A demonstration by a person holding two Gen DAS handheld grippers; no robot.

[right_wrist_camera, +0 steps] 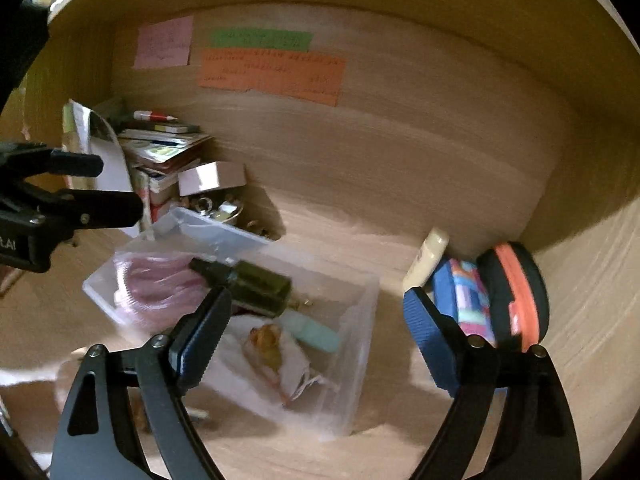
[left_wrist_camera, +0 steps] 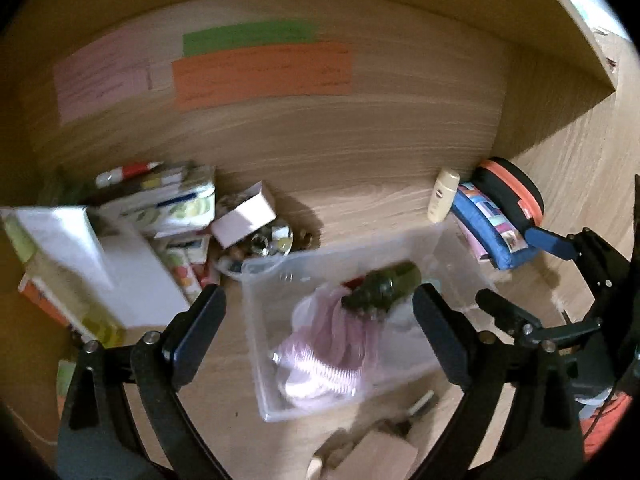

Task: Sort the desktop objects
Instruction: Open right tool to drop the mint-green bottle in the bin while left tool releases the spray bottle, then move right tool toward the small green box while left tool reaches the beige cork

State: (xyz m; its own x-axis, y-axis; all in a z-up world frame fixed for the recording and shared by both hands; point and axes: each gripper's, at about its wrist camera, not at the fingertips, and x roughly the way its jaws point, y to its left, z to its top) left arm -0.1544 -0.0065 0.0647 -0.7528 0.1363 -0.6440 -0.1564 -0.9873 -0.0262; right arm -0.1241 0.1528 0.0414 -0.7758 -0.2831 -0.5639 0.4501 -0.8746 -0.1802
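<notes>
A clear plastic bin [left_wrist_camera: 254, 340] [right_wrist_camera: 360, 360] sits on the wooden desk. In it lie a dark green bottle [left_wrist_camera: 384, 288] [right_wrist_camera: 256, 284] on its side, a pink ribbed cloth [left_wrist_camera: 328, 352] [right_wrist_camera: 156, 280], a pale teal tube [right_wrist_camera: 316, 332] and a brownish item [right_wrist_camera: 266, 344] on white paper. My left gripper [left_wrist_camera: 320, 320] [right_wrist_camera: 108, 184] hangs open above the bin's near side, holding nothing. Above the bin's right part, my right gripper [right_wrist_camera: 316, 320] [left_wrist_camera: 524, 276] is open with blue pads and is likewise empty.
Books and boxes [left_wrist_camera: 160, 208] are stacked at the left, beside a small white box [left_wrist_camera: 244, 216] and a dish of trinkets [left_wrist_camera: 264, 244]. A cream bottle [left_wrist_camera: 442, 196], blue pouch [left_wrist_camera: 488, 224] and black-orange case [left_wrist_camera: 516, 188] stand right. Coloured notes [left_wrist_camera: 260, 72] hang on the back panel.
</notes>
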